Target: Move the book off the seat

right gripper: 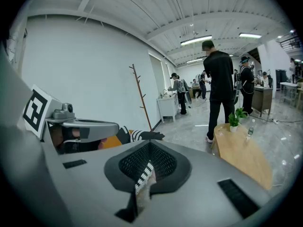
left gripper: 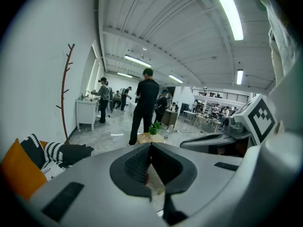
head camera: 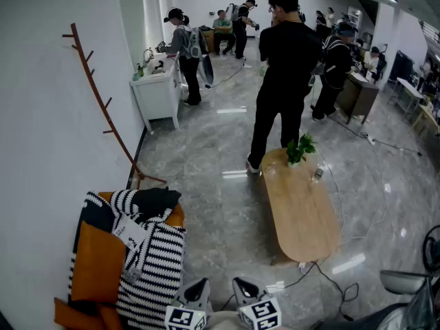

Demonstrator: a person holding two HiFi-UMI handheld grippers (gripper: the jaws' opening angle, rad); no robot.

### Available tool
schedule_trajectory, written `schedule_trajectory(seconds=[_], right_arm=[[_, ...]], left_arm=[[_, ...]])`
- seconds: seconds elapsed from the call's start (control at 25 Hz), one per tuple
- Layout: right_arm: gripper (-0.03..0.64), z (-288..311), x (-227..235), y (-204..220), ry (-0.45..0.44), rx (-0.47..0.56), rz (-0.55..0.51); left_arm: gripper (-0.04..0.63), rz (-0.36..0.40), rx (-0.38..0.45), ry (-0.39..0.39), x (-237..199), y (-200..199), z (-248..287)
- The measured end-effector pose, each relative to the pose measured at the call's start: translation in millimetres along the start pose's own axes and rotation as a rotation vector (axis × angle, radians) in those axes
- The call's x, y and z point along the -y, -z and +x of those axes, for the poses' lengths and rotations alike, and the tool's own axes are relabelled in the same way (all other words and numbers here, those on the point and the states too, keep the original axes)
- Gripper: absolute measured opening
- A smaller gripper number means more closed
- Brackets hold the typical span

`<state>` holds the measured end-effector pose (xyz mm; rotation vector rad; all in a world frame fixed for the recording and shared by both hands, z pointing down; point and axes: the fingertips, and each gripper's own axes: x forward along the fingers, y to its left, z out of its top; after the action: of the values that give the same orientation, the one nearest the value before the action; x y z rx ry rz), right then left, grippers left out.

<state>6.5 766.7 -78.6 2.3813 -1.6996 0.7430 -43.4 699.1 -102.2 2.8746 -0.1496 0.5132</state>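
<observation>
Book (head camera: 130,231): probably the pale flat item on the striped throw (head camera: 159,263), not certain at this range. It lies on the orange seat (head camera: 95,263), at 8 o'clock in the head view. Black cloth (head camera: 157,201) sits just beyond it at 1 o'clock. Left gripper (head camera: 195,289) and right gripper (head camera: 243,287) are at 6 o'clock, well apart from the book, each with jaws closed together, nothing held. Oval wooden counter (head camera: 302,215) at 3 o'clock of the seat.

Judged step: approach, grasp not yet made. Next: open one gripper, reach toward 10 o'clock, take the book by an edge clear of the throw.
</observation>
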Motion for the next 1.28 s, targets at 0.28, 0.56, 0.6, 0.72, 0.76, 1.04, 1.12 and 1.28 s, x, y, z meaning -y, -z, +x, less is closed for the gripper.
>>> schedule_trajectory(seconds=[0.28, 0.56, 0.6, 0.72, 0.76, 1.04, 1.12, 1.28], right_arm=[[0.006, 3, -2, -2, -0.016, 0.005, -0.014], [0.008, 15, -23, -4, -0.093, 0.009, 0.016], [0.008, 17, -26, -1, -0.1, -0.004, 0.034], [0.008, 27, -36, 3, -0.095, -0.025, 0.044], [0.008, 31, -42, 3, -0.099, -0.03, 0.035], [0.008, 70, -89, -8, -0.103, -0.015, -0.027], [0.008, 79, -102, -11, -0.091, -0.011, -0.013], [0.008, 83, -135, -8, -0.121, -0.029, -0.028]], left_arm=[[0.009, -0.002, -0.003, -0.006, -2, -1, 0], [0.009, -0.012, -0.025, 0.028, -11, 6, -4], [0.009, -0.003, -0.031, 0.04, -10, 9, -5], [0.009, 0.022, -0.02, 0.036, -17, 8, -14], [0.008, 0.016, -0.012, 0.026, -24, 7, -18], [0.008, -0.061, 0.049, -0.065, -96, 7, -60], [0.008, -0.062, 0.044, -0.057, -108, 10, -74], [0.008, -0.114, 0.035, -0.058, -128, 15, -91]])
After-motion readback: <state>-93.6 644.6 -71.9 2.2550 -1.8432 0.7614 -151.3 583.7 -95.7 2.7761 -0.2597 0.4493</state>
